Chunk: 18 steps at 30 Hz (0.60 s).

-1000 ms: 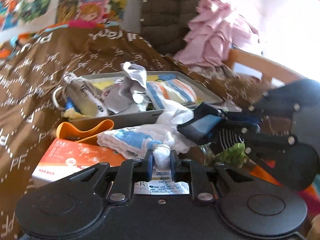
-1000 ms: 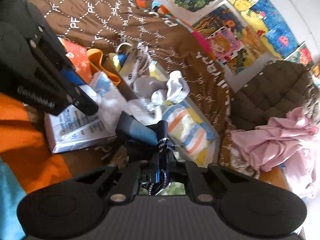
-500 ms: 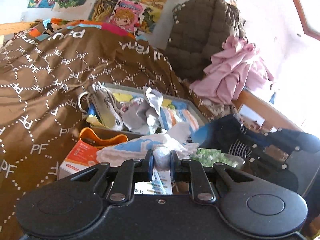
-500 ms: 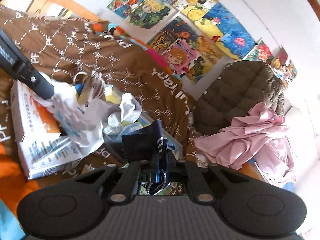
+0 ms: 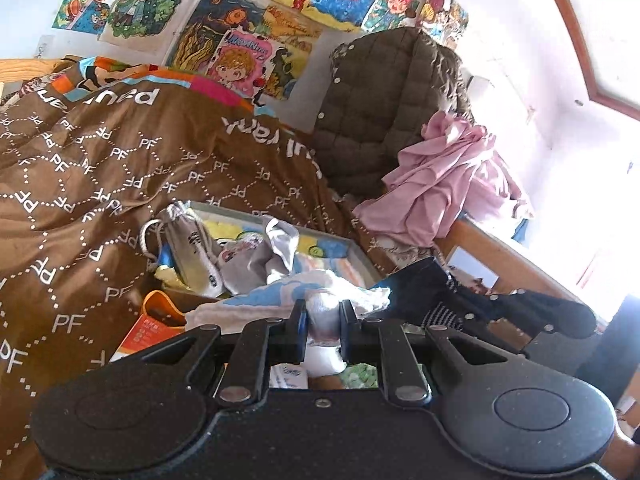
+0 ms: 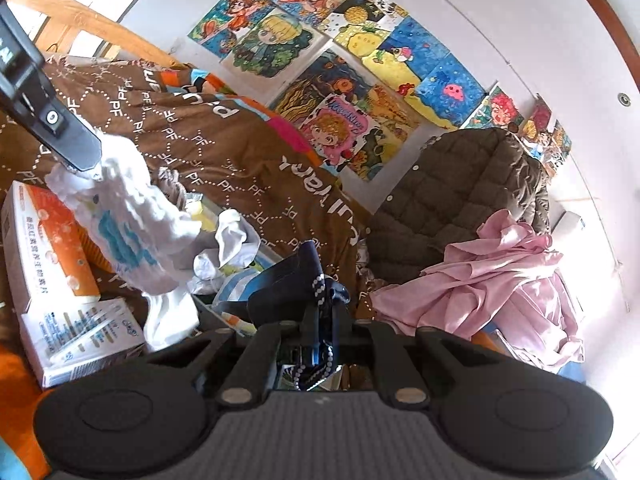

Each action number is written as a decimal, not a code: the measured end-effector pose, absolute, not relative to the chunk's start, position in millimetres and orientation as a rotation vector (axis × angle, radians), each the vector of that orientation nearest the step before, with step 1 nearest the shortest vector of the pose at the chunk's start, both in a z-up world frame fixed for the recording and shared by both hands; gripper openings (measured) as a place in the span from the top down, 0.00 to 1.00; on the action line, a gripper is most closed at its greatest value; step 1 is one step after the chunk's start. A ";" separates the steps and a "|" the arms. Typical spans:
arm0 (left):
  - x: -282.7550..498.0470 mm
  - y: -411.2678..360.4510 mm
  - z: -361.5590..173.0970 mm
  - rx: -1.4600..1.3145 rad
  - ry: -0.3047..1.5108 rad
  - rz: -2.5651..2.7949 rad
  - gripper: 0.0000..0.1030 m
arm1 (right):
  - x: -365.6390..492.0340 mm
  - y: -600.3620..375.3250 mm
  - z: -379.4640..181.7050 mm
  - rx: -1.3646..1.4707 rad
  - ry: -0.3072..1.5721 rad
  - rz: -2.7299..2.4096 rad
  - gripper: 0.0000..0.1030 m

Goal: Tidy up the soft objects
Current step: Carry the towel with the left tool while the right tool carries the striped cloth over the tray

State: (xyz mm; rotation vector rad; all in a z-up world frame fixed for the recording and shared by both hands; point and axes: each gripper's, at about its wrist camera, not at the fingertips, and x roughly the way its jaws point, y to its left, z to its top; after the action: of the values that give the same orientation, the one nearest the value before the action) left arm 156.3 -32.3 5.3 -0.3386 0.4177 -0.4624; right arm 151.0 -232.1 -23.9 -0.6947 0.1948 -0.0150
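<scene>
Left tongs [image 5: 323, 316] clamped on white towel with blue print [image 6: 128, 220] — cloth hangs below them, lifted off bed. Right tongs [image 6: 322, 320] clamped on dark navy sock [image 6: 296, 280], held up beside left tongs. Grey tray [image 5: 362, 258] of soft items — just ahead of both, on brown bedspread [image 5: 100, 184].

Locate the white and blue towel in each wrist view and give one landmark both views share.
Left wrist: white and blue towel low centre, pinched in the left gripper.
Right wrist: the towel hangs at left from the left gripper.
Shared landmark: pink garment, right side.
</scene>
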 end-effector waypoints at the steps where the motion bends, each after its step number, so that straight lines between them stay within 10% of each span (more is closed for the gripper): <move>1: 156.3 -32.6 6.7 -0.336 0.408 -0.472 0.84 | 151.8 -232.7 -23.8 -0.687 0.192 -0.018 0.94; 18: 278.6 -72.4 41.1 -0.229 0.274 -0.456 0.84 | 259.6 -279.8 13.0 -0.219 0.196 -0.003 0.94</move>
State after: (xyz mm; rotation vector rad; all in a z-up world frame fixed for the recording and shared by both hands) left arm 278.6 -72.4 41.1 -0.2286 0.2736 -0.4557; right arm 259.6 -279.8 13.0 -0.2191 0.1962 -0.0030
